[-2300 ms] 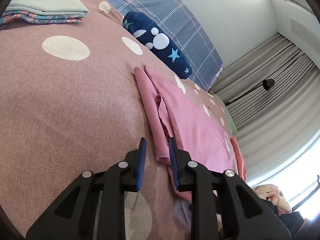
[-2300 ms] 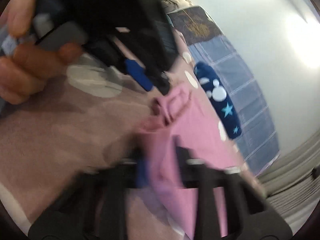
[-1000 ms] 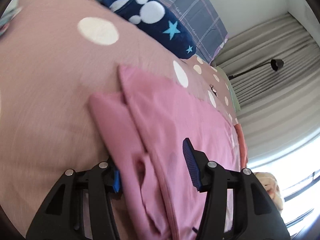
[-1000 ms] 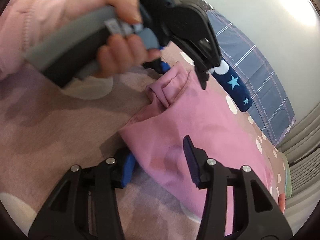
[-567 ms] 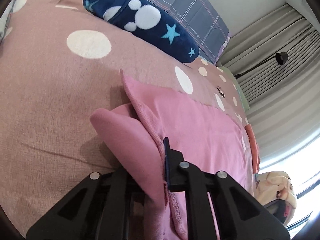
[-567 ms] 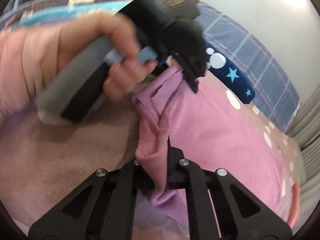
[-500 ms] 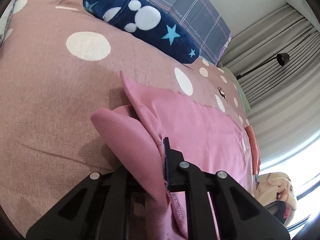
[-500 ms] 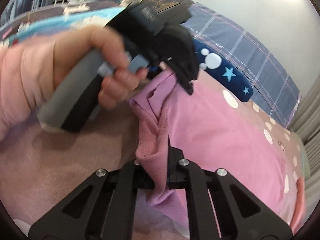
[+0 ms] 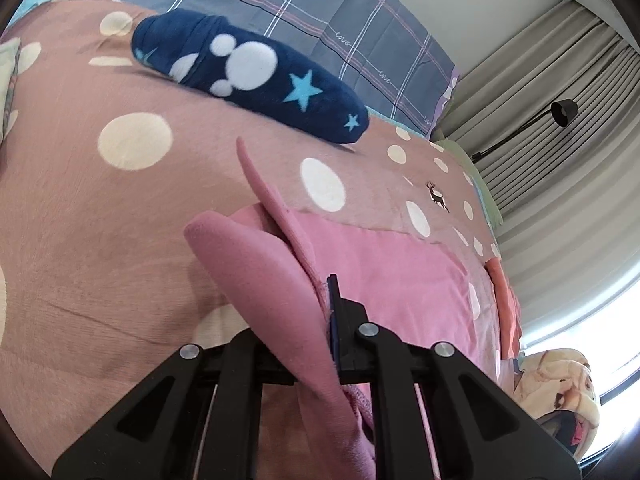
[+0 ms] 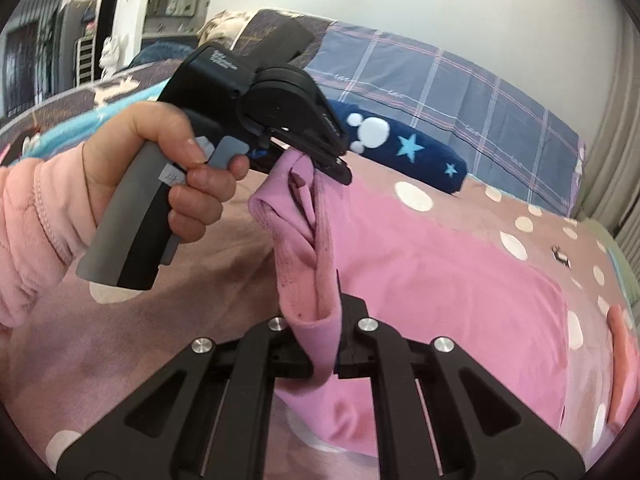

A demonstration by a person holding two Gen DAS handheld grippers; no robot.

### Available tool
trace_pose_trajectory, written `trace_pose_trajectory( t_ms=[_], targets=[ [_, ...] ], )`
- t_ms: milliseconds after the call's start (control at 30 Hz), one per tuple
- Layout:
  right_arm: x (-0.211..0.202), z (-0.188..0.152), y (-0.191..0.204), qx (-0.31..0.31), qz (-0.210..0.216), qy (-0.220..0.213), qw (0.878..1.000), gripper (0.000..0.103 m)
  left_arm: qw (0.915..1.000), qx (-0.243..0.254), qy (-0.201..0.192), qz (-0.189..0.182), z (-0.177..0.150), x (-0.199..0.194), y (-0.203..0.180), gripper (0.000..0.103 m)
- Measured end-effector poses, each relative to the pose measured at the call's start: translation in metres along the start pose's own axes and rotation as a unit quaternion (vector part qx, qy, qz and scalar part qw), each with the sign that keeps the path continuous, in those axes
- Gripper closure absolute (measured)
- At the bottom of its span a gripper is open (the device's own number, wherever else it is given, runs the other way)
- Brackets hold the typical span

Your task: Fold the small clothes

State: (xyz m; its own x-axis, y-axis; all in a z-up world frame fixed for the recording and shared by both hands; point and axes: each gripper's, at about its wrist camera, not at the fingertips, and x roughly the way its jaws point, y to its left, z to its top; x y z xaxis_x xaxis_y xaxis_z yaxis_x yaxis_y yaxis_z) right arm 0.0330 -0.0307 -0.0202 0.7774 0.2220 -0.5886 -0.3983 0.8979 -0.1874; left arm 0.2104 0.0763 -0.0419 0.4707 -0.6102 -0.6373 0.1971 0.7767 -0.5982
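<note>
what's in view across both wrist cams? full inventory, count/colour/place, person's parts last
pink garment: 1, pink, spread on the bed, near edge lifted by both tongs
bedspread: 1, dusty pink with cream dots, under everything
navy plush pillow: 1, dark blue with white dots and blue stars, far side of the bed
plaid pillow: 1, grey-blue check, behind the navy one
orange cloth: 1, orange, beyond the garment's far edge
curtains: grey, right of left wrist view
lamp: 1, black, in front of the curtains
left tongs: black, shut on the garment's edge
right tongs: black, shut on the same edge, nearer
left hand: 1, pink sleeve, gripping the grey handle
</note>
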Motion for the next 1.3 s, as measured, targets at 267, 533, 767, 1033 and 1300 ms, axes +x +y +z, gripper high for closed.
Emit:
trace_pose_trajectory(
  t_ms=[267,533,767,1033,1300],
  targets=[
    [-0.023,-0.019,-0.054,0.104,0.027,-0.02,0.994,0.098,0.9987,0.04,-0.003,0.032,-0.001,0.013,-0.063,0.093],
    [-0.04,-0.044,-0.1,0.169,0.039,-0.035,0.984,0.098,0.9957,0.064,0.015,0.065,-0.005,0.048,-0.123,0.093],
    [-0.053,-0.073,-0.149,0.238,0.056,-0.039,0.969,0.098,0.9886,0.105,0.045,0.098,-0.013,0.092,-0.176,0.093],
    [-0.065,-0.115,-0.191,0.312,0.071,-0.028,0.947,0.098,0.9752,0.155,0.083,0.134,-0.029,0.147,-0.225,0.093],
    [-0.073,-0.139,-0.219,0.353,0.071,-0.031,0.933,0.098,0.9599,0.215,0.071,0.166,-0.041,0.164,-0.266,0.093]
  ],
)
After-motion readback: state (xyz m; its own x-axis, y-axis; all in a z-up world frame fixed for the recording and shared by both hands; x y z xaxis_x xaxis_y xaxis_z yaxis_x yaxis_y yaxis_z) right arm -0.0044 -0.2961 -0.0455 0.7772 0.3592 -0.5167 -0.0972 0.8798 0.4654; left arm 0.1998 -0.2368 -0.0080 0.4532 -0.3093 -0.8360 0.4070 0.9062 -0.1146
